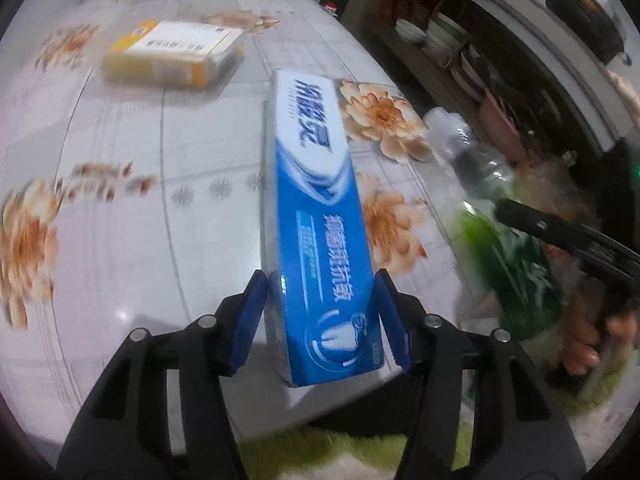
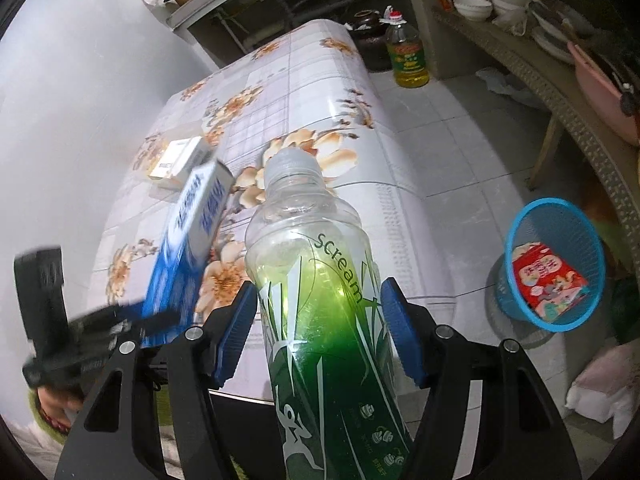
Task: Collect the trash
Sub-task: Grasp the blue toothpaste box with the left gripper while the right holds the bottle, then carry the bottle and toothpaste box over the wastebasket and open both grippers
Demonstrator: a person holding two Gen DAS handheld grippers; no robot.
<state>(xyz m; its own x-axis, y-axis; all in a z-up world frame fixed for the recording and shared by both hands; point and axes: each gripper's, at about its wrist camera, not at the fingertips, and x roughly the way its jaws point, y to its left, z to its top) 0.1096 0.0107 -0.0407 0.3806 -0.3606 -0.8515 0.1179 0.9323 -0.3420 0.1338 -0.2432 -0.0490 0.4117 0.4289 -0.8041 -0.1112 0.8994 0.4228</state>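
left gripper (image 1: 320,316) clamped across the near end of a blue toothpaste box (image 1: 312,208), pads on its 2 long sides; gripping at the end leaves most of the box sticking out ahead over the table (image 1: 120,200), likely so it can be tipped out nose-first. right gripper (image 2: 318,332) clamped on an empty bottle (image 2: 316,280) around its green label, cap pointing away, body lying along the fingers; the mid-body hold looks chosen for balance. both items are off the table and held at once, 1 per hand, which suits a single trip to the bin. blue basket (image 2: 516,240) stands on the floor to the right of the table, well apart from both grippers, with a red packet (image 2: 548,280) already inside. a yellow-and-white box (image 1: 172,52) lies flat on the table further back, untouched; judged the next pickup after these 2 are dropped. left view blurred.
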